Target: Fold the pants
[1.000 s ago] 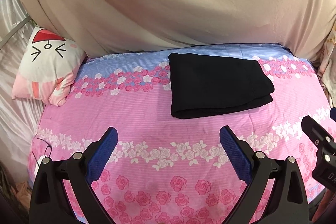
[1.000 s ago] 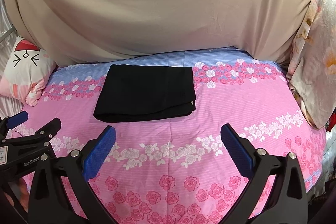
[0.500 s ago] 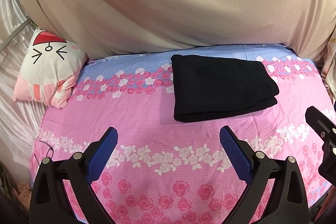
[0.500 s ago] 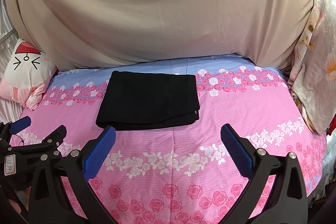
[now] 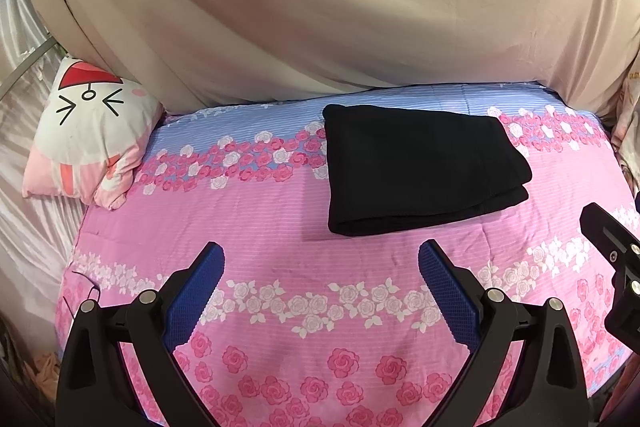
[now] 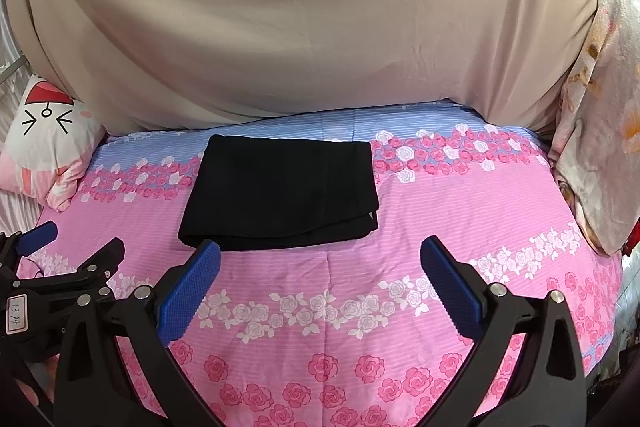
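Black pants [image 5: 420,167] are seen folded flat on the bed [image 5: 280,227]. Both grippers' fingers are held spread, empty; task judged finished, no further fold needed.

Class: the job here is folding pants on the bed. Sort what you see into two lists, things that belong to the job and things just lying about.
Belongs to the job:
- black pants, folded on the bedsheet
- left gripper, open
- right gripper, open

Just lying about:
- cat-face pillow, left of the pants
- beige cloth hanging behind
- floral fabric at the right edge
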Available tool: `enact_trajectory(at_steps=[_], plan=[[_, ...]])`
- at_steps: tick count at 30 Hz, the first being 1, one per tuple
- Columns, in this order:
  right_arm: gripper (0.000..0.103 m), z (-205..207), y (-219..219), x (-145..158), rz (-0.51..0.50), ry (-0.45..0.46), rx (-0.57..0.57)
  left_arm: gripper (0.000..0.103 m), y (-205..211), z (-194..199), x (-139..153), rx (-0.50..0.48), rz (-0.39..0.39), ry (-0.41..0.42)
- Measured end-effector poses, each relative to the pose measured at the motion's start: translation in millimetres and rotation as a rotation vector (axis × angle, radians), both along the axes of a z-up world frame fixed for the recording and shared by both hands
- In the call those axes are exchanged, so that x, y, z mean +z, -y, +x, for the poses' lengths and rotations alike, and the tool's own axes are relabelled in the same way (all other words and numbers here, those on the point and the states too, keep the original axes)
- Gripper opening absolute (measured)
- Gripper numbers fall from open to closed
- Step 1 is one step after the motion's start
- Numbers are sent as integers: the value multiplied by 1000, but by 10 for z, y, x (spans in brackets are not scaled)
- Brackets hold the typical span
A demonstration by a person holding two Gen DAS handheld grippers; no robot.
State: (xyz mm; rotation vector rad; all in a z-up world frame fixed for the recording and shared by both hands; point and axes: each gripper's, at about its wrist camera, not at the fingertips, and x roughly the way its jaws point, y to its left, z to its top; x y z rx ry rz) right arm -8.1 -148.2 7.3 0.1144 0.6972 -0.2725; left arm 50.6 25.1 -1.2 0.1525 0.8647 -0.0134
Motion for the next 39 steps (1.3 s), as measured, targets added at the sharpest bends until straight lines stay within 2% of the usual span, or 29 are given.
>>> enact_trajectory(at_steps=[39], plan=[[98,10,47,33,-23,13,8,97,93,38,41,-12,2,32]])
